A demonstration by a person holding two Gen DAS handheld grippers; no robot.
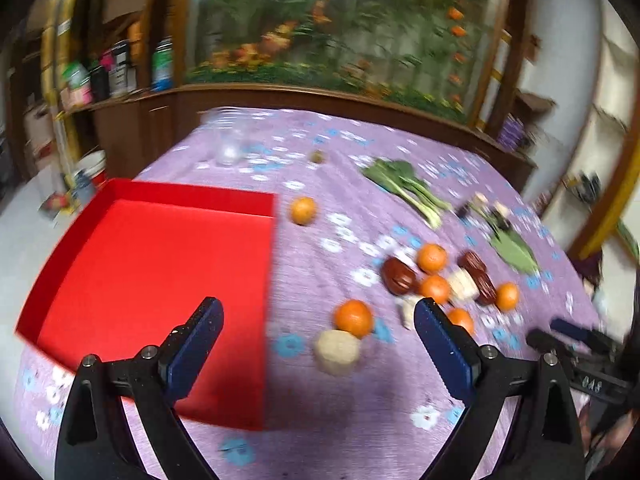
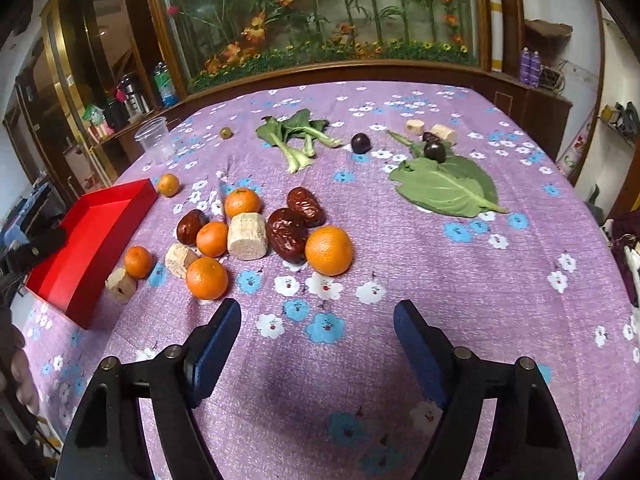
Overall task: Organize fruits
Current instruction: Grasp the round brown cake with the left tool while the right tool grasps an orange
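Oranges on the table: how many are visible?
6. One lone orange beside the red box; five in the cluster. None seems hidden.

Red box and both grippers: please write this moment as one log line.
red box: nothing inside | left gripper: open | right gripper: open | oranges: on table
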